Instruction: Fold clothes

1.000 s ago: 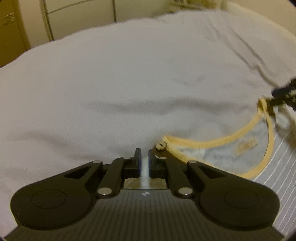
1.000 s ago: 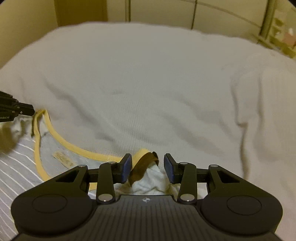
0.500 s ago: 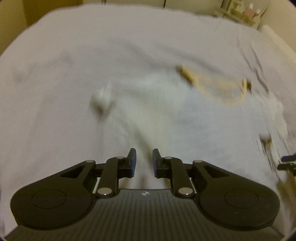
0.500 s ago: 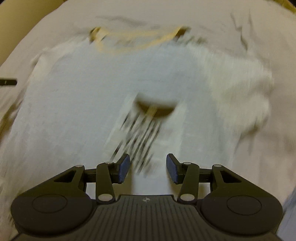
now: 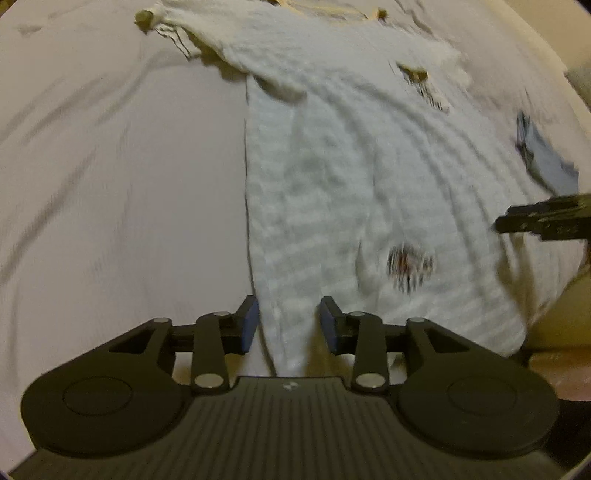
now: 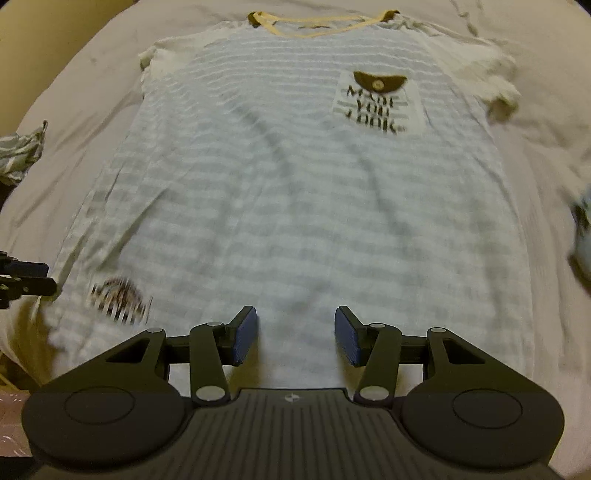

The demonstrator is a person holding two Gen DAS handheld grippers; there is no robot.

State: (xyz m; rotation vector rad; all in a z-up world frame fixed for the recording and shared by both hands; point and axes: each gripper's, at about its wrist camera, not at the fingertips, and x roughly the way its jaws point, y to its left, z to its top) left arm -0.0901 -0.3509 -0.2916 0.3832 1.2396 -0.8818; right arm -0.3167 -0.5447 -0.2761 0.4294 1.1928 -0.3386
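A wide bed (image 6: 546,88) covered in a pale, slightly rumpled sheet fills both wrist views. Spread flat on it, front side up, lies a white T-shirt (image 6: 295,192) with faint grey stripes, its hem near the cameras and its neck at the far end. The body of the shirt looks smooth and laid open, with no fold made in it; both short sleeves are out to the sides, the right sleeve (image 6: 495,85) a little bunched.

At the far end is a yellow neckband (image 6: 317,31). On the right side of the chest sits a pocket (image 6: 376,99) with a brown flap, a button and dark lettering below. Near the left hem is a small dark printed patch (image 6: 120,301), blurred.

A second, crumpled striped garment (image 6: 20,151) lies at the left edge of the bed, apart from the shirt.

The right gripper (image 6: 294,334) hovers over the middle of the hem, its blue-padded fingers spread and holding nothing. The left gripper (image 5: 289,323) is over the shirt's left side seam near the hem, fingers also spread and empty, though cloth lies between them.

Judged from this, only the spreading-out is done. All the folding remains: sleeves and sides inward, then hem toward the neck, and after that the other garment.
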